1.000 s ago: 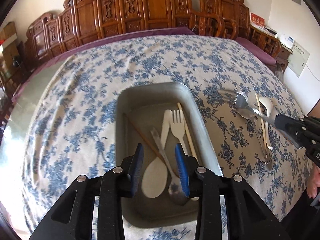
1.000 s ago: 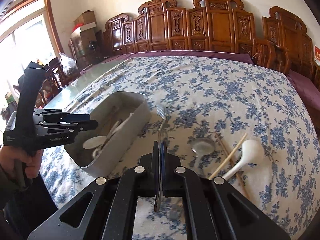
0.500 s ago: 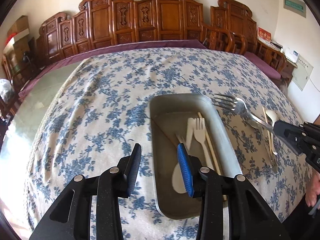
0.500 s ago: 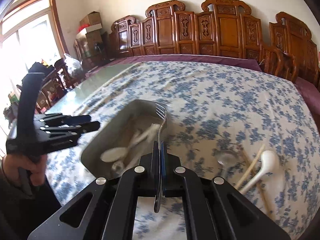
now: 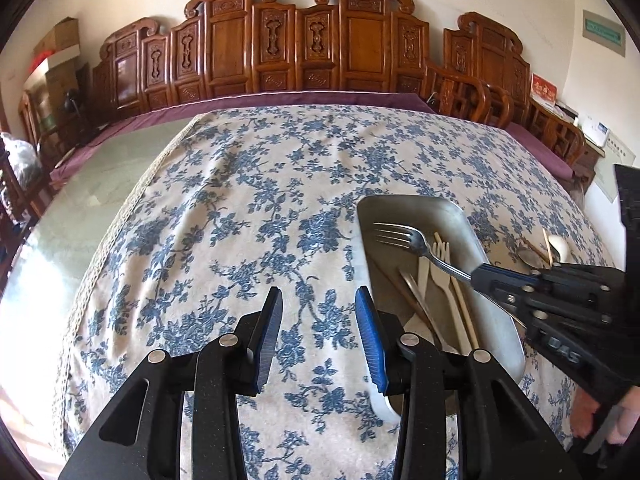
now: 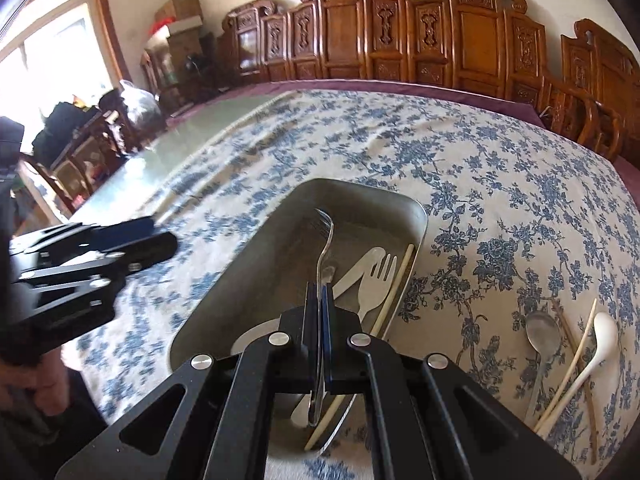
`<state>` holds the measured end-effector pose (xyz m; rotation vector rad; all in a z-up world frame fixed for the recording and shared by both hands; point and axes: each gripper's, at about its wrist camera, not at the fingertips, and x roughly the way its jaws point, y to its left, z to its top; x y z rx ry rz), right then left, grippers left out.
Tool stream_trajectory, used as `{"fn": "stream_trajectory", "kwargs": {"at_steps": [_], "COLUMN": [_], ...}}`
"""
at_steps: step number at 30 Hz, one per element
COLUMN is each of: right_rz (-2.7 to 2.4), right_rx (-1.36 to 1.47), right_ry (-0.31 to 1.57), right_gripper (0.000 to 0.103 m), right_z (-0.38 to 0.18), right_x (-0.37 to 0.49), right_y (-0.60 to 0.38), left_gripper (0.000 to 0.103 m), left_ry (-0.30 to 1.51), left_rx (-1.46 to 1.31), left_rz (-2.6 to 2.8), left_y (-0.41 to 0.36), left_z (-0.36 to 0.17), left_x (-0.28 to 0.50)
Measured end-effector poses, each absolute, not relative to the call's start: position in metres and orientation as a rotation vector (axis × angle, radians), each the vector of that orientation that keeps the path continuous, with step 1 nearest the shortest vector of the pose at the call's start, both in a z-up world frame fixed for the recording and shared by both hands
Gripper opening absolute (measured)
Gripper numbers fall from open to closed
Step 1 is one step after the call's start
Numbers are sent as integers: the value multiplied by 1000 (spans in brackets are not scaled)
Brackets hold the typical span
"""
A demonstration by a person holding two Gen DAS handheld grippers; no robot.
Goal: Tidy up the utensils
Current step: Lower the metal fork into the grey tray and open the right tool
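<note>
Closest to the right wrist camera, the right hand-held gripper [image 6: 319,316] has its pads pressed together on the handle of a metal fork [image 6: 325,236], which it holds above the metal tray [image 6: 416,216], tines pointing away from the camera. In the left wrist view the same fork [image 5: 404,236] hangs over the tray [image 5: 500,328], with the right hand-held gripper [image 5: 486,276] reaching in from the right side. The left hand-held gripper [image 5: 318,332] is spread with nothing between its blue pads, and it hovers over the flowered tablecloth [image 5: 248,208] just beside the tray, on its left. Inside the tray lie a white plastic fork [image 6: 376,284], a white spoon, a metal utensil and pale chopsticks [image 6: 394,284]. On the cloth to the right of the tray, well apart from it, rest a metal spoon [image 6: 542,336], a white ceramic spoon [image 6: 600,340] and more chopsticks [image 6: 582,340]. The uncovered part of the tabletop [image 5: 100,184] is greenish. Behind it stand carved wooden chairs [image 5: 304,44] along the wall.
</note>
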<state>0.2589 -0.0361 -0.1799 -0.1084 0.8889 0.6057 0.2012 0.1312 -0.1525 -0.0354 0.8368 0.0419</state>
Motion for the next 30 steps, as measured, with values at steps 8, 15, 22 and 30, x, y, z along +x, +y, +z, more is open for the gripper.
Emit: {"fn": "stream_trajectory", "kwargs": {"at_steps": [8,15,22,30], "right_rz": [558,571,619,593], "right_rx": [-135,-118,-87,-94], "right_ry": [923,968,921,812], "right_gripper": [3,4,4,23], "right_z": [-199,-211,-196,-154], "right_x": [268,265,256,244], "right_y": [-22,-20,-28,-85], "left_gripper": [36,36,36,48], "left_ry": [833,835,834,820], "left_rx": [-61,-57,-57,-44], "left_rz": [29,24,24,-5], "left_y": [138,134,132,110], "left_z": [-151,-152,-152,-150], "left_x": [199,199,199,201]}}
